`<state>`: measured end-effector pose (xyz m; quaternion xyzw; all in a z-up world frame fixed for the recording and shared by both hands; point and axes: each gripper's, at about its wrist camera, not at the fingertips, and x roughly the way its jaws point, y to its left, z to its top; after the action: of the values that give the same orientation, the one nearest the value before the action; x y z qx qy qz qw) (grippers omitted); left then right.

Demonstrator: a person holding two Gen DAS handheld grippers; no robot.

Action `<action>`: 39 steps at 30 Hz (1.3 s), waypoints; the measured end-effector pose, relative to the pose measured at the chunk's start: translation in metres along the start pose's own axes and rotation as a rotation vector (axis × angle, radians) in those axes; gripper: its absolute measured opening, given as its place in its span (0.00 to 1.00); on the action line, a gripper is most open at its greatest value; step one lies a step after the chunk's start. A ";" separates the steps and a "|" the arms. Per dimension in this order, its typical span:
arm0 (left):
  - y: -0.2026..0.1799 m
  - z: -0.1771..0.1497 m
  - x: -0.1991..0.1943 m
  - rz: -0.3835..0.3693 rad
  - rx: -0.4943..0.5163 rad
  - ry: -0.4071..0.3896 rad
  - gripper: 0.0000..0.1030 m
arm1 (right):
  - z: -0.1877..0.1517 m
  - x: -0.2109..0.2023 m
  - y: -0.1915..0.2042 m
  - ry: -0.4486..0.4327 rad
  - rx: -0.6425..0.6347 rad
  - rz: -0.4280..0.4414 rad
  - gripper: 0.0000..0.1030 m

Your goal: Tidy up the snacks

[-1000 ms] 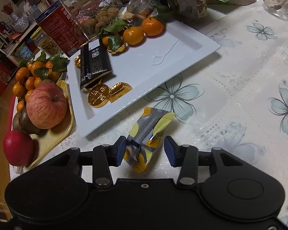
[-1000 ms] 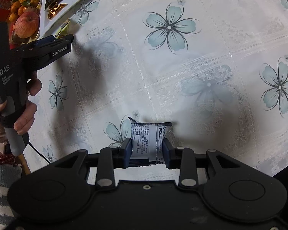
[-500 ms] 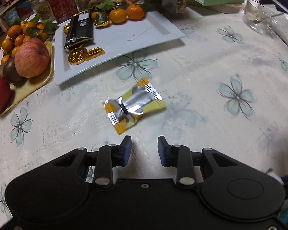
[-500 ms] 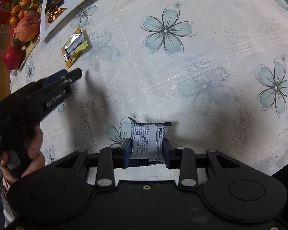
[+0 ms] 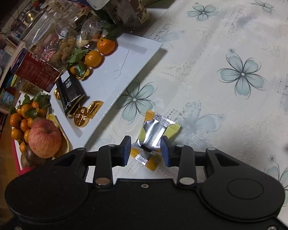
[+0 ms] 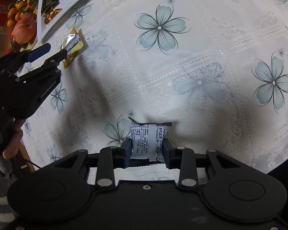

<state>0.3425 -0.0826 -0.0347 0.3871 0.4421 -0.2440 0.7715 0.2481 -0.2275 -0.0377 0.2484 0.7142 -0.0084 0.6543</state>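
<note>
A yellow, orange and silver snack packet (image 5: 153,134) lies on the flowered tablecloth just in front of a white rectangular plate (image 5: 109,80). My left gripper (image 5: 145,150) is open, with its blue pads on either side of the packet's near end. The same packet (image 6: 72,45) and left gripper (image 6: 48,52) show at the far left of the right wrist view. My right gripper (image 6: 146,150) is shut on a white snack packet with black print (image 6: 148,138), held low over the cloth near the table's edge.
The plate holds a black packet (image 5: 70,92), gold foil coins (image 5: 82,116) and mandarins (image 5: 93,58). A tray with an apple (image 5: 44,137) and mandarins stands to its left. Jars, a red tin (image 5: 34,70) and boxes crowd the back.
My left gripper pulled back from the yellow packet, then came forward again, so its open pads again flank the packet's near end. The right gripper has stayed still, holding the white packet.
</note>
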 end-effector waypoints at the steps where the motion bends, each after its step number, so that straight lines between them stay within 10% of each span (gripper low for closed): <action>1: 0.000 0.001 0.003 -0.012 0.013 0.005 0.44 | 0.000 -0.001 0.000 -0.003 0.001 0.000 0.34; 9: -0.004 0.000 0.025 -0.085 0.084 0.029 0.51 | 0.000 -0.007 -0.005 0.001 0.015 0.014 0.34; 19: 0.014 0.007 0.032 -0.060 -0.068 -0.002 0.54 | -0.004 -0.001 0.004 0.019 -0.012 0.011 0.34; 39: -0.011 -0.049 -0.022 -0.091 -0.718 0.236 0.42 | -0.008 -0.016 0.005 -0.138 -0.074 -0.075 0.34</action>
<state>0.2993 -0.0480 -0.0348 0.0976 0.6020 -0.0613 0.7901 0.2426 -0.2259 -0.0201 0.1960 0.6760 -0.0238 0.7100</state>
